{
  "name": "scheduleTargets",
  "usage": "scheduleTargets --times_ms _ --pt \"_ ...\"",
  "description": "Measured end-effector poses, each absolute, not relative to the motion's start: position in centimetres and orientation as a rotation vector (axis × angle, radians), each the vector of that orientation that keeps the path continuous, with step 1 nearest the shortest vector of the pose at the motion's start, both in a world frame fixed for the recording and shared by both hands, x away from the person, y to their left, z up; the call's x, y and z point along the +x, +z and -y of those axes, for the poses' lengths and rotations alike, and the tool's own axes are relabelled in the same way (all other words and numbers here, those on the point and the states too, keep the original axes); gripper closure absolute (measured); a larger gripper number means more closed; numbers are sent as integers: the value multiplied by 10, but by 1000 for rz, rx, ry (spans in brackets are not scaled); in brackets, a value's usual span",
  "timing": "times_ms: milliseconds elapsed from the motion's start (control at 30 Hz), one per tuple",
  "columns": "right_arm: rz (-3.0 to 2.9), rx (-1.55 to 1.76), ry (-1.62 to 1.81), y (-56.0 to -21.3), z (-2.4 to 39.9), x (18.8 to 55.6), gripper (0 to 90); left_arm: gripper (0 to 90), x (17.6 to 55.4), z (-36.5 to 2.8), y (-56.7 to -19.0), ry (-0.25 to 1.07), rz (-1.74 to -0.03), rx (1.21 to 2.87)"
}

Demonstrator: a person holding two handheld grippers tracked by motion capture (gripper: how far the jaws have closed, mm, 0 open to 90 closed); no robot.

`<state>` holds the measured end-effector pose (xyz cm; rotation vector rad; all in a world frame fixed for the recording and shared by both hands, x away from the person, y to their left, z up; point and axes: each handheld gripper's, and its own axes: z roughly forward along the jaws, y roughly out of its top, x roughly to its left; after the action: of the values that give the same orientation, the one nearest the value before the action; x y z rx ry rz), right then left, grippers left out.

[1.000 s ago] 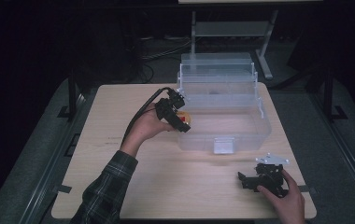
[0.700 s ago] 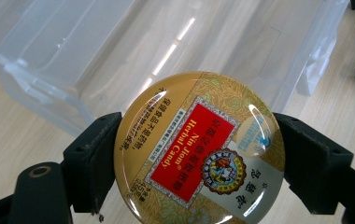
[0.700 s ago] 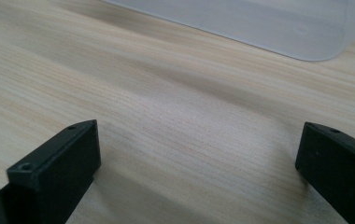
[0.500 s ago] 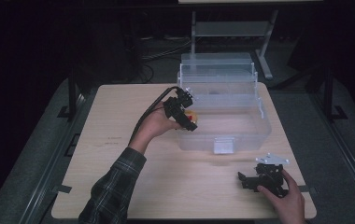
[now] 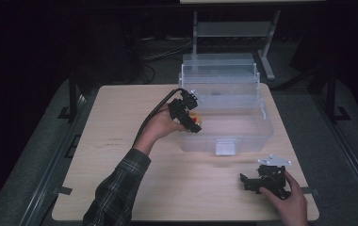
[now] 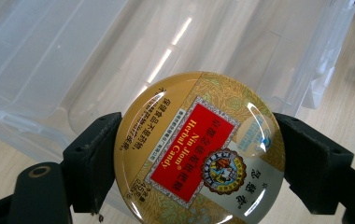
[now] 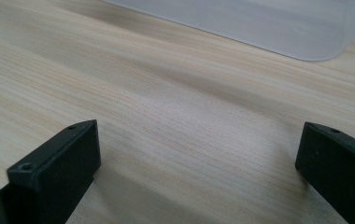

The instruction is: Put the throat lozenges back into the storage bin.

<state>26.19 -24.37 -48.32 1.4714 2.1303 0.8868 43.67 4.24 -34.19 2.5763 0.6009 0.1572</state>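
Left gripper view shows the left hand-held gripper (image 6: 199,154) clamped on a round gold-and-red candy tin (image 6: 199,149), the clear plastic box (image 6: 119,56) just beyond it. Since a second ago, it has carried the tin from beside the box to over its near-left wall, likely to drop inside. Farther off, the right hand-held gripper (image 7: 199,163) rests spread and empty on the tabletop (image 7: 166,93).

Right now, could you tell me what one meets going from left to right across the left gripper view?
Left black jaw pad → round gold candy tin clamped between the pads → right black jaw pad, with the clear plastic box behind them all.
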Motion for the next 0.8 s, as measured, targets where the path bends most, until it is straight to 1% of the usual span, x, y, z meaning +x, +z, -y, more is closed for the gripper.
scheduleTargets --times_ms 367,800 --pt "-2130 1471 887 -483 244 262 0 177 439 -44 -342 168 -609 2571" --pt "-2129 1471 886 -483 244 262 0 178 429 -54 -337 175 -607 2542"
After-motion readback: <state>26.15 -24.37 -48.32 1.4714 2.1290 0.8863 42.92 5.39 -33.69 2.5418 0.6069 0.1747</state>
